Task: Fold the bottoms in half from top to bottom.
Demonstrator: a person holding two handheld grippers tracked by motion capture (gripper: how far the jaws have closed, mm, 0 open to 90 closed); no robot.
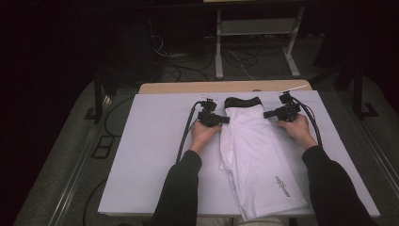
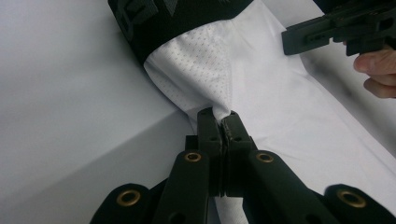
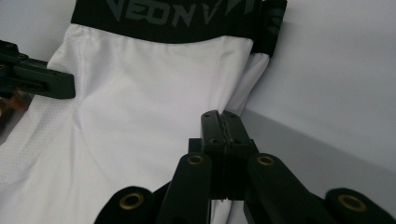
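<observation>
Both claws, left (image 2: 223, 122) and right (image 3: 223, 120), pinch shut on smooth white mesh-panelled shorts (image 1: 256, 150).

a white board (image 1: 150, 155) covers the table, and a strip of light wooden tabletop (image 1: 188, 87) shows past its far edge. beyond the table the room is dark. the floor (image 1: 56, 160) is grey and speckled, with metal rails (image 1: 84, 160) running along it on the left side and another on the right (image 1: 376, 155). black and white cables (image 1: 179, 70) lie loose on the floor behind the table. a pale metal stand (image 1: 256, 28) with a low shelf and two splayed feet rises farther back. light falls mostly on the white board.
</observation>
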